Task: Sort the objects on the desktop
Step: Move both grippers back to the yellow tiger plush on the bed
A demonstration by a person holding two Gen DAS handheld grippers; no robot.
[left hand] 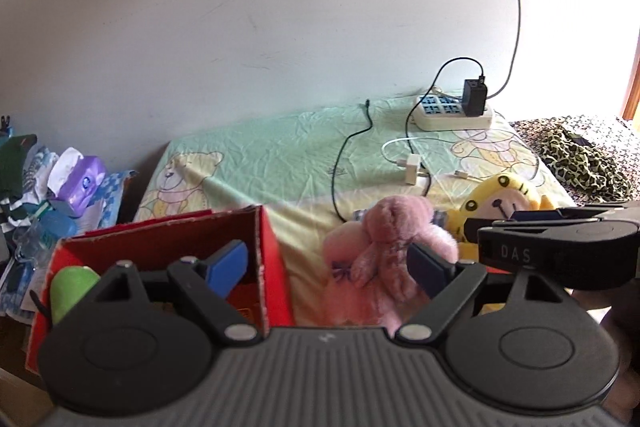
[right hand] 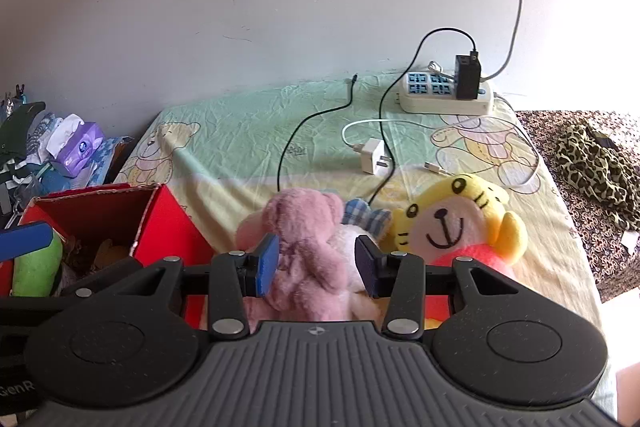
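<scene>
My right gripper (right hand: 318,265) is shut on a pink plush toy (right hand: 308,239), whose head sticks out past the blue pads. A yellow tiger plush (right hand: 460,223) lies just right of it on the bear-print sheet (right hand: 248,131). To the left stands an open red cardboard box (right hand: 168,223) with a green plush toy (right hand: 38,267) inside. My left gripper (left hand: 328,267) is open with nothing gripped; its left finger hangs over the red box (left hand: 276,267) and its right finger is in front of the pink plush (left hand: 384,239). The green toy (left hand: 72,291) sits at the box's left side.
A white power strip (right hand: 444,95) with a black charger (right hand: 467,77) sits at the back by the wall. A white adapter (right hand: 374,155) and loose cables lie mid-sheet. A purple tissue pack (right hand: 80,147) and clutter are at the left. Leopard-print cloth (right hand: 592,163) lies at the right.
</scene>
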